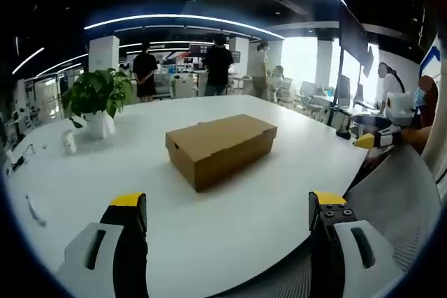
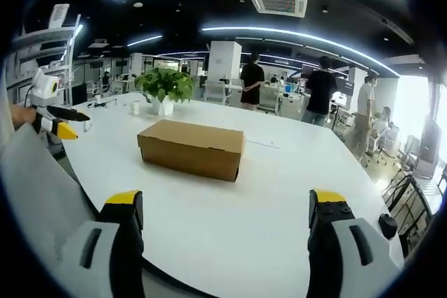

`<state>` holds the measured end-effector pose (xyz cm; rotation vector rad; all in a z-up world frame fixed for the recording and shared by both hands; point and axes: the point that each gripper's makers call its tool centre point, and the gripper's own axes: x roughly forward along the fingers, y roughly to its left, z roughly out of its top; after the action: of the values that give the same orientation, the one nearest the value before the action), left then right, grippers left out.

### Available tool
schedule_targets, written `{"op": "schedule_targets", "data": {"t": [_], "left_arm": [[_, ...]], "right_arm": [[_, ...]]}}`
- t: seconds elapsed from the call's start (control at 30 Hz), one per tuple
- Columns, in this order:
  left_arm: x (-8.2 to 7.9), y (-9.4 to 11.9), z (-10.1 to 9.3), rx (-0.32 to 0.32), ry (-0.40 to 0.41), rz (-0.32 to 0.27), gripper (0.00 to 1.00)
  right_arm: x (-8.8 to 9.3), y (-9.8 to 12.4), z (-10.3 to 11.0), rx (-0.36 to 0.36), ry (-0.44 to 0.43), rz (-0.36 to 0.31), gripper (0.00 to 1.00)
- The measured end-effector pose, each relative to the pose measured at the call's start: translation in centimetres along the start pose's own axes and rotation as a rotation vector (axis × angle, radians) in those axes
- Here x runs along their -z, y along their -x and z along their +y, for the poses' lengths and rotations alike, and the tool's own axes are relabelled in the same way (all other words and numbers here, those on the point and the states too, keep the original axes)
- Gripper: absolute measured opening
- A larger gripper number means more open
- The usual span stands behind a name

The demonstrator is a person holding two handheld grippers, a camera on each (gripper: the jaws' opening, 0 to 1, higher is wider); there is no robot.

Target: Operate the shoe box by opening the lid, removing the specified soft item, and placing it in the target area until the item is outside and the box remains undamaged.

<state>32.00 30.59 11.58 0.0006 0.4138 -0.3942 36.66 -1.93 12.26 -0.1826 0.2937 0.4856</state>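
A: Shoe box sits mid table, lid shut. Potted plant at far left.

B: Left tongs spread wide, holding nothing. Right tongs likewise. Both hang well short of the box.

A: Risk, as I judge it: pinch the cardboard lid hard and it creases; lift one-sided and the box skids.

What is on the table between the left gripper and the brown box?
Nothing: in the left gripper view, bare white table lies between the left gripper and the shoe box.
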Motion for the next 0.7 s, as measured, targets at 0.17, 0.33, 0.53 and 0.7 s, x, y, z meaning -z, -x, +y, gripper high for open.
{"op": "schedule_targets", "data": {"t": [0.17,0.33,0.53,0.7], "left_arm": [[-0.09,-0.03,0.11,-0.002,0.009,0.003,1.0],[-0.19,-0.01,0.3,-0.01,0.015,0.004,1.0],[-0.25,0.0,0.4,-0.014,0.025,0.008,1.0],[-0.15,-0.11,0.4,-0.011,0.019,0.024,1.0]], "right_arm": [[-0.07,-0.04,-0.03,-0.001,-0.005,0.004,0.95],[-0.02,-0.12,-0.06,-0.004,-0.012,0.012,0.95],[-0.02,-0.13,-0.09,-0.006,-0.015,0.02,0.95],[-0.16,-0.19,-0.2,-0.009,-0.014,0.026,0.95]]}}
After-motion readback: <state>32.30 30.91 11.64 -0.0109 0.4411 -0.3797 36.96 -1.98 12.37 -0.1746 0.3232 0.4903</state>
